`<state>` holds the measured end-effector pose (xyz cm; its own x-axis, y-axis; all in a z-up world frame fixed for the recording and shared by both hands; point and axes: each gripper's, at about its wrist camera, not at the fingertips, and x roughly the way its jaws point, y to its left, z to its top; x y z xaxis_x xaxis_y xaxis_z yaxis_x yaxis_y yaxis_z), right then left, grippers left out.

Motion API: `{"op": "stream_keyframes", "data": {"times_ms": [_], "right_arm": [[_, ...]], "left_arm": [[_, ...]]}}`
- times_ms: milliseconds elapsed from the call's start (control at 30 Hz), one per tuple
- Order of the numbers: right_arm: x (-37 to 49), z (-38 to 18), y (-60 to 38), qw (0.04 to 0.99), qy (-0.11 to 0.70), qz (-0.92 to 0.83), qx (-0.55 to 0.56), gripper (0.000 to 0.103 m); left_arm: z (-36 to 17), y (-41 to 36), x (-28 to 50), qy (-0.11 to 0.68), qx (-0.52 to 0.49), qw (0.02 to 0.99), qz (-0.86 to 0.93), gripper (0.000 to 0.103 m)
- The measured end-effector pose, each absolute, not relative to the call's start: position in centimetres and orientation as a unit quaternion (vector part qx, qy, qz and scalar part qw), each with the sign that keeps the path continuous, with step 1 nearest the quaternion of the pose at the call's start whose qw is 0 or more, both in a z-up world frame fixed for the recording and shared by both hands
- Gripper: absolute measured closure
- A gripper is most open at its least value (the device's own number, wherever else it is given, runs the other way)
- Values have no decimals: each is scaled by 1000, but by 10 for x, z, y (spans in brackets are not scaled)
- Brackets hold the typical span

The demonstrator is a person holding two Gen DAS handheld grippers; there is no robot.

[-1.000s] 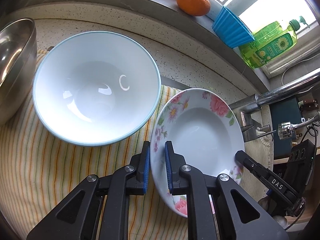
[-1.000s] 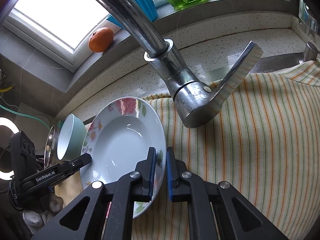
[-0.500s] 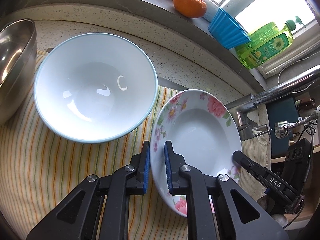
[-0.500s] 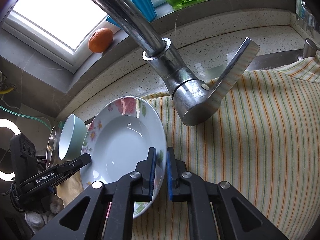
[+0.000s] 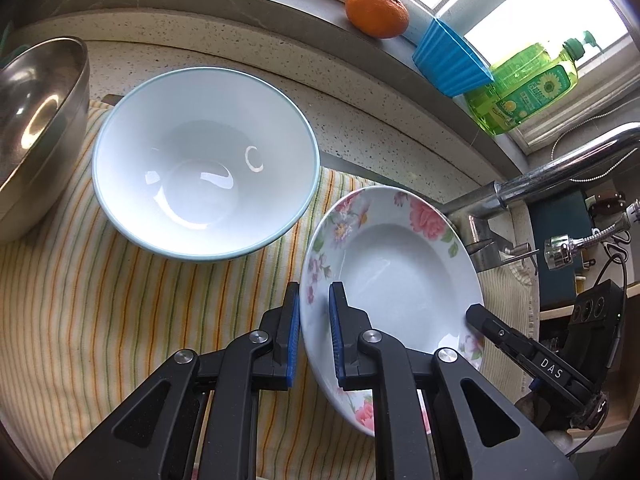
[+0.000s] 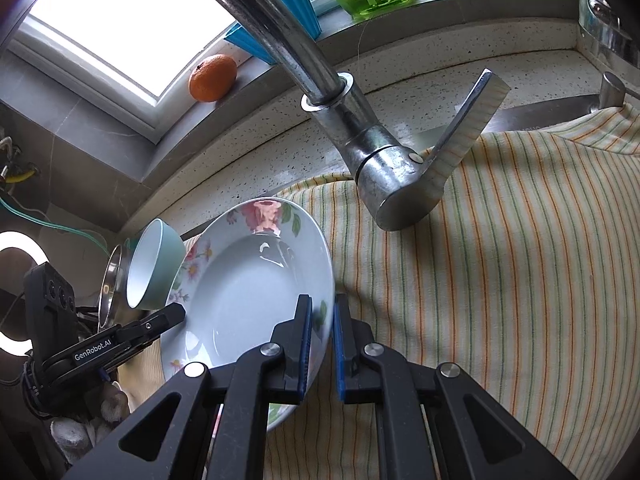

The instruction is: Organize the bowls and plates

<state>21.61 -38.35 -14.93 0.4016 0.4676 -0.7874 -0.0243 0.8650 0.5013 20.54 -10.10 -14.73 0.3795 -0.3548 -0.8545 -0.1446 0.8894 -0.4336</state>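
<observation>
Glazed floral plate [image 5: 394, 276] is pinched at opposite rims by left hand-held gripper [image 5: 314, 340] and right hand-held gripper [image 6: 320, 344], jaws narrow, just right of the white bowl [image 5: 206, 158]; uneven pull could slip it, or clip the faucet [image 6: 384, 160] ahead.

The steel bowl [image 5: 28, 128] is cut off by the left edge of the picture.

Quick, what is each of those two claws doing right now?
Left gripper: shut on the rim of the floral plate.
Right gripper: shut on the opposite rim of the same plate.
</observation>
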Motion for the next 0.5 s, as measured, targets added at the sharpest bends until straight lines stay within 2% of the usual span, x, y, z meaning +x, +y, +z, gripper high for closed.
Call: {"op": "stream_keyframes", "data": {"times_ms": [500], "right_arm": [[189,-136,-374,814,519,155,211,93]], "left_arm": [[-138,-92,187,548,-227,802,-70,91]]}}
